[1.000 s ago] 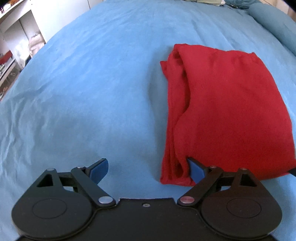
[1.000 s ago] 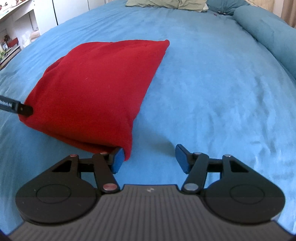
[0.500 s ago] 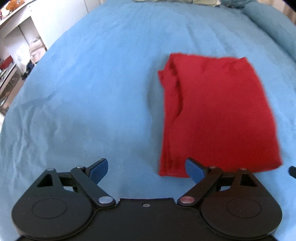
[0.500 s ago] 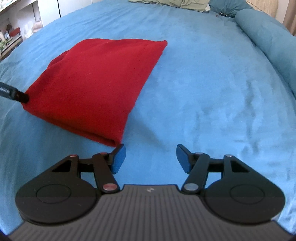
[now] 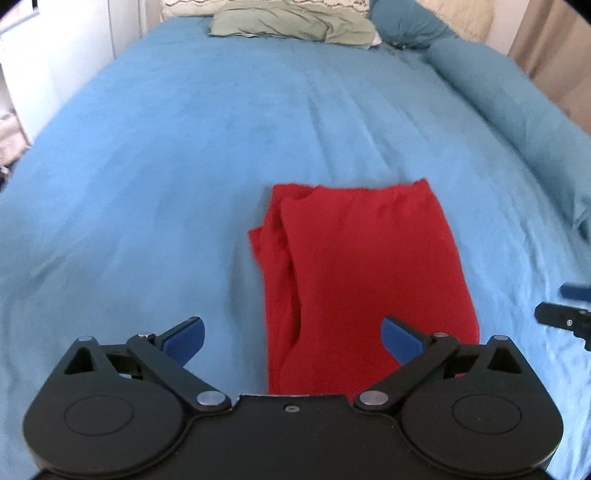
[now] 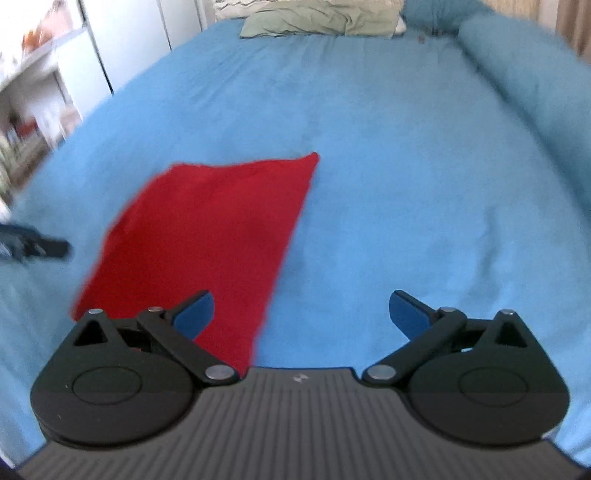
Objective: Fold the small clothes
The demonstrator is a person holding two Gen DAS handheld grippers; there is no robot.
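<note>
A folded red garment (image 5: 365, 266) lies flat on the blue bed cover (image 5: 166, 155). It also shows in the right wrist view (image 6: 207, 236). My left gripper (image 5: 293, 338) is open and empty, raised above the garment's near edge. My right gripper (image 6: 301, 314) is open and empty, raised above the garment's near right corner. The right gripper's tip (image 5: 565, 317) shows at the right edge of the left wrist view. The left gripper's tip (image 6: 44, 247) shows blurred at the left of the right wrist view.
A green pillow (image 5: 295, 22) and a blue pillow (image 5: 406, 26) lie at the bed's far end. A rolled blue blanket (image 5: 517, 110) runs along the right side. White cupboards and shelves (image 6: 55, 74) stand to the left of the bed.
Both grippers have pulled back and risen away from the garment's near edge. The right gripper's jaws have opened wider. The garment stays folded on the bed.
</note>
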